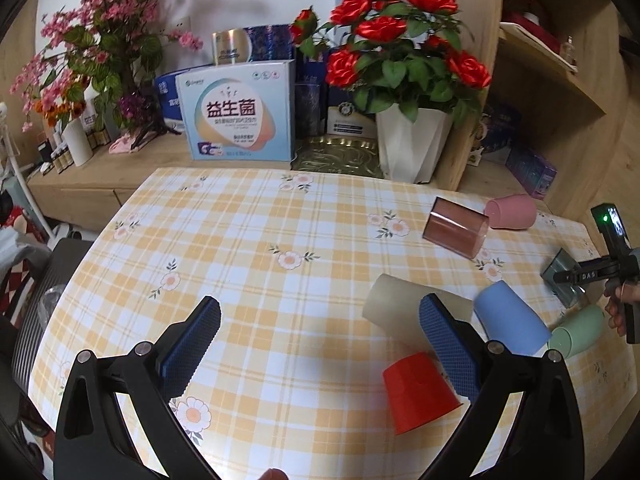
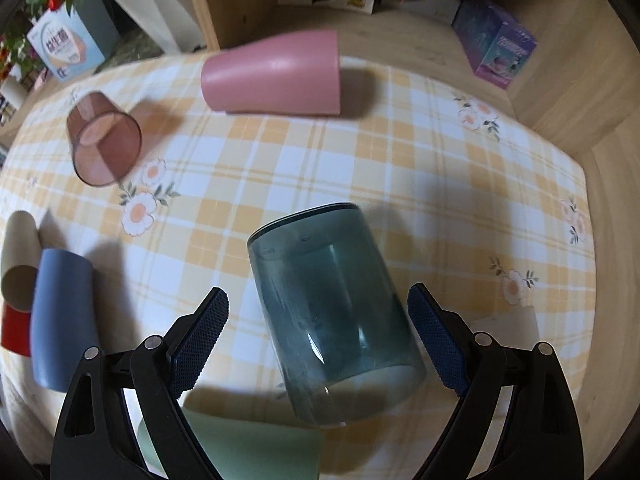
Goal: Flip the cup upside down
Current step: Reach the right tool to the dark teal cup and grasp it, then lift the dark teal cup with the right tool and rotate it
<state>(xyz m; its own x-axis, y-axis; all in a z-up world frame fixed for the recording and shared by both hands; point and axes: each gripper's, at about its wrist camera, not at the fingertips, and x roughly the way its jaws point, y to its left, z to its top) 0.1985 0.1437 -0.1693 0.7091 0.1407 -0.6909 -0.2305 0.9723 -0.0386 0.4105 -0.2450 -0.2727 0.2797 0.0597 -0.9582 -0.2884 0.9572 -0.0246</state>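
Observation:
A clear teal cup lies on its side on the checked tablecloth, between the wide-open fingers of my right gripper, which do not touch it. It shows small in the left wrist view by the right gripper's body. My left gripper is open and empty over the cloth. A red cup stands upside down by its right finger. Beige, blue, green, pink and brown clear cups lie on their sides.
A white pot of red roses, a blue-white box and pink flowers stand on the wooden shelf behind the table. A wooden cabinet with boxes rises at the right. The table's right edge is near.

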